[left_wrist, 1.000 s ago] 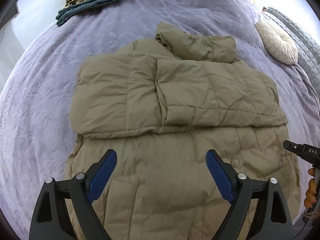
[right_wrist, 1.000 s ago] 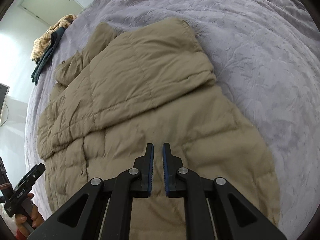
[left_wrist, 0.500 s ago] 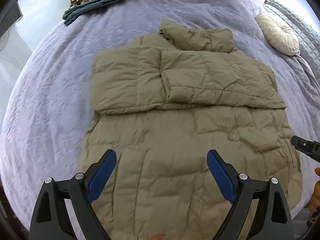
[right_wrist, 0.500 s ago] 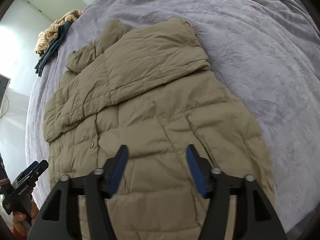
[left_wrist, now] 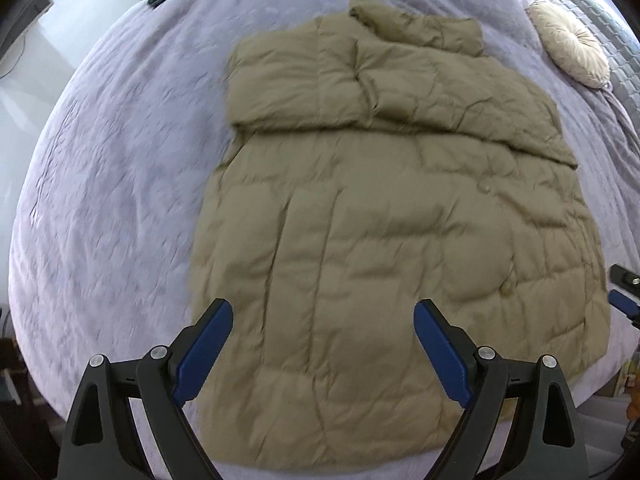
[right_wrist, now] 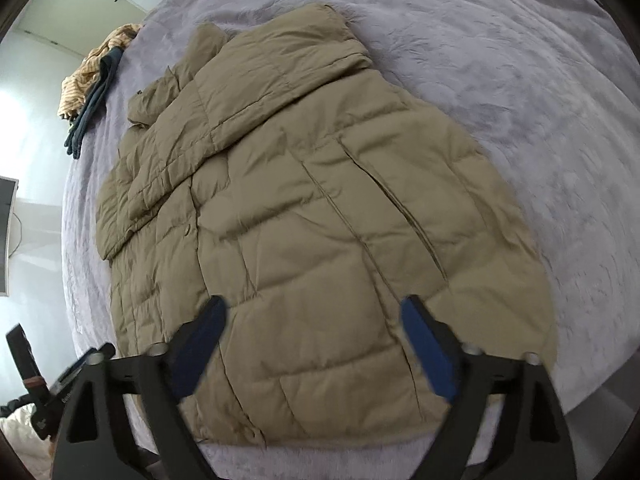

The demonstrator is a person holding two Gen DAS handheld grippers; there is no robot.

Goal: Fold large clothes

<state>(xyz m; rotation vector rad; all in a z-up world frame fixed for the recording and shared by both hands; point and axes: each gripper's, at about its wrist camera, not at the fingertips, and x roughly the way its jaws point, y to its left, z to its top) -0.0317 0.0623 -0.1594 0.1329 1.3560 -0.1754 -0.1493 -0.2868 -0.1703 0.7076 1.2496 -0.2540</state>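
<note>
An olive puffer jacket (left_wrist: 380, 216) lies flat on the purple bedspread (left_wrist: 112, 184), both sleeves folded across its chest. In the right wrist view the same jacket (right_wrist: 312, 208) stretches away from me, hem nearest. My left gripper (left_wrist: 323, 322) hovers open above the hem, nothing between its blue pads. My right gripper (right_wrist: 314, 320) also hangs above the hem, its jaws opening wide and empty. The right gripper's tip (left_wrist: 624, 292) shows at the left wrist view's right edge; the left gripper (right_wrist: 60, 380) shows at the lower left of the right wrist view.
A pile of striped and dark blue clothes (right_wrist: 92, 88) sits at the far corner of the bed. A round cream cushion (left_wrist: 570, 46) and a grey quilted headboard (left_wrist: 600, 20) lie at the far right. The bed's near edge (right_wrist: 592, 400) runs just below the hem.
Both grippers drew back toward the hem and rose, so more of the jacket shows. The right gripper went from shut to wide open. The left stayed open.
</note>
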